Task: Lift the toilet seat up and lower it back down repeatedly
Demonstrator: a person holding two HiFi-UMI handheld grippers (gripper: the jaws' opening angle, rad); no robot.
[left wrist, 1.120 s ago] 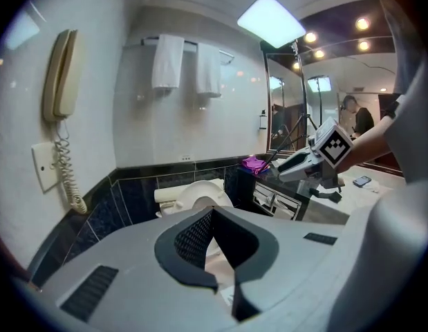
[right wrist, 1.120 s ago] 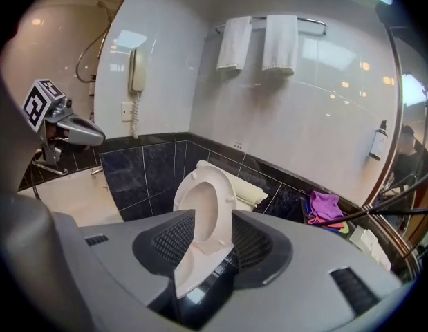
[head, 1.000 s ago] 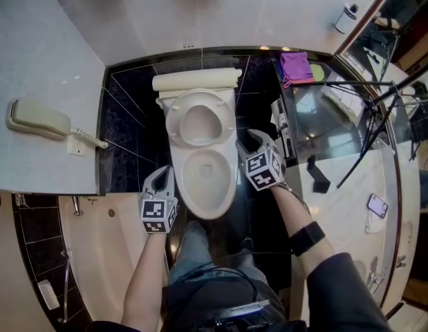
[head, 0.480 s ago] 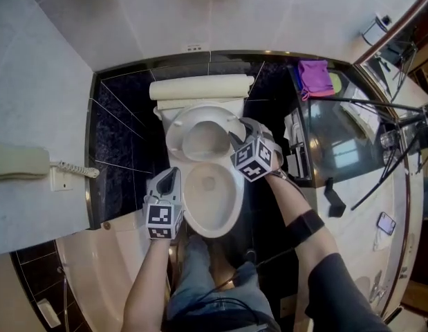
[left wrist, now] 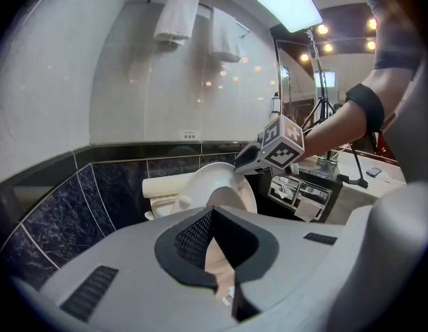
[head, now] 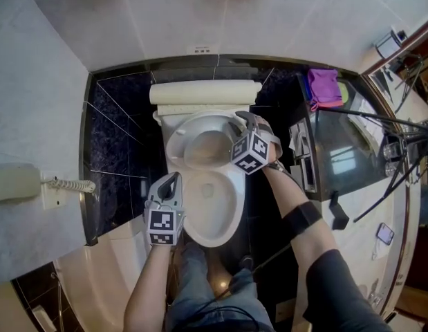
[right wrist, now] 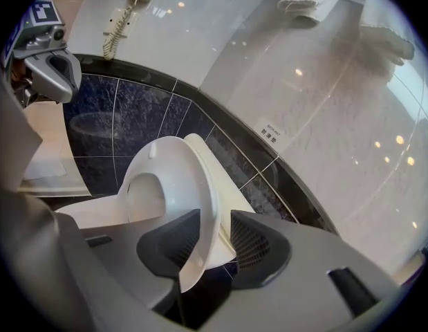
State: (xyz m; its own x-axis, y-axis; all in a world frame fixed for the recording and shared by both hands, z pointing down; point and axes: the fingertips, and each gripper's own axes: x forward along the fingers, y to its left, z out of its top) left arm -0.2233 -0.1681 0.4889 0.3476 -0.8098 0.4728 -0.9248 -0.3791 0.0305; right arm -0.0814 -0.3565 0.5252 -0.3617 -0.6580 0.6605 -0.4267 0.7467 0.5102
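**Head view:** A cream toilet is seen from above against black marble tiling. The toilet seat [head: 178, 138] is raised, tilted back toward the cistern [head: 203, 92], and the bowl [head: 234, 213] is left uncovered. The right tool [head: 240, 120] is set at the seat's right edge. The left tool [head: 173, 177] is held just beside the bowl's left rim and is apart from the seat. A wall phone [head: 13, 183] is mounted at the far left. A purple cloth [head: 323, 87] lies on the dark bench [head: 338, 158] at the right.

**Left gripper view:** The left tool [left wrist: 212, 211] is shown with its pads pressed together at the tips and nothing caught between them. Beyond it the raised seat [left wrist: 210, 184] is seen, with the right tool [left wrist: 243, 163] at its upper edge. Two towels [left wrist: 175, 16] hang on the wall above.

**Right gripper view:** The seat [right wrist: 179, 178] is seen standing steeply in front of the lid [right wrist: 217, 175]. Its rim is taken between the pads of the right tool [right wrist: 215, 244], whose jaws have just been closing. The rim lies against one pad, while a narrow gap is left at the other, so a firm pinch is not shown. The left tool [right wrist: 58, 71] appears at the upper left.
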